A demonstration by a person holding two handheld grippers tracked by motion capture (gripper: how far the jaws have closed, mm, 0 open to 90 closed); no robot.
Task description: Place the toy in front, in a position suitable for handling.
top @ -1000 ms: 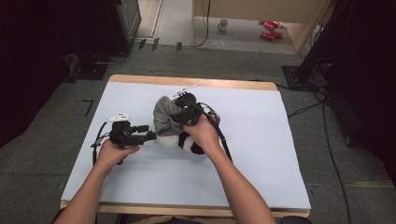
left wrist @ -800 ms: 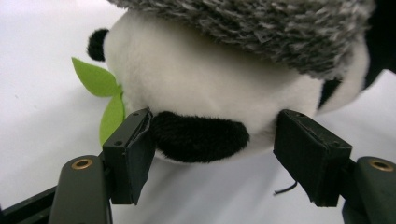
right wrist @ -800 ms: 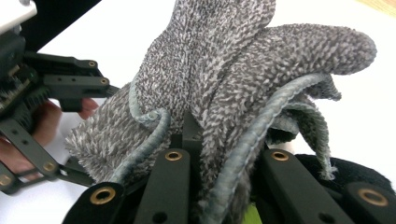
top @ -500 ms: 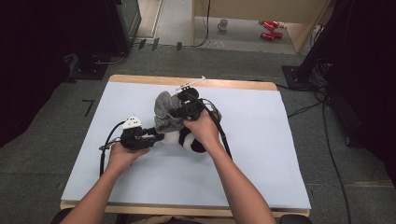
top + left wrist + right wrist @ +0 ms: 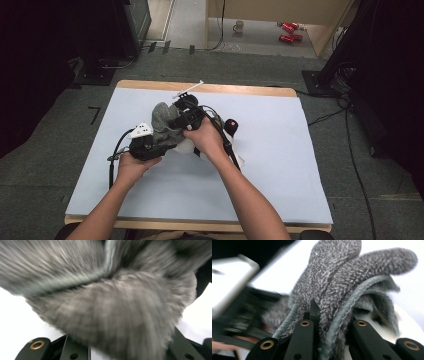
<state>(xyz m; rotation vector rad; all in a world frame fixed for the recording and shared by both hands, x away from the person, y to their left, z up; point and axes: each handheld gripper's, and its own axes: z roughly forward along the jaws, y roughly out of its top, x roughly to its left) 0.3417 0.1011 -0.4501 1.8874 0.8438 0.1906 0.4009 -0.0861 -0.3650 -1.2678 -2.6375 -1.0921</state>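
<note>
Two grippers meet at a bunched grey cloth held above the worktop. The right gripper is clenched on its folds. The left gripper presses in from below, but I cannot tell its grip.

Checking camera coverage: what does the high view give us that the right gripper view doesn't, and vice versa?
High view alone: the whole pale blue table top, both forearms, the left tool at the grey cloth's near-left side, a mug and red items on the floor beyond. Right gripper view alone: the cloth's stitched hem and folded layers bunched between that tool's black jaws. Both: the grey cloth held by the right tool.
</note>
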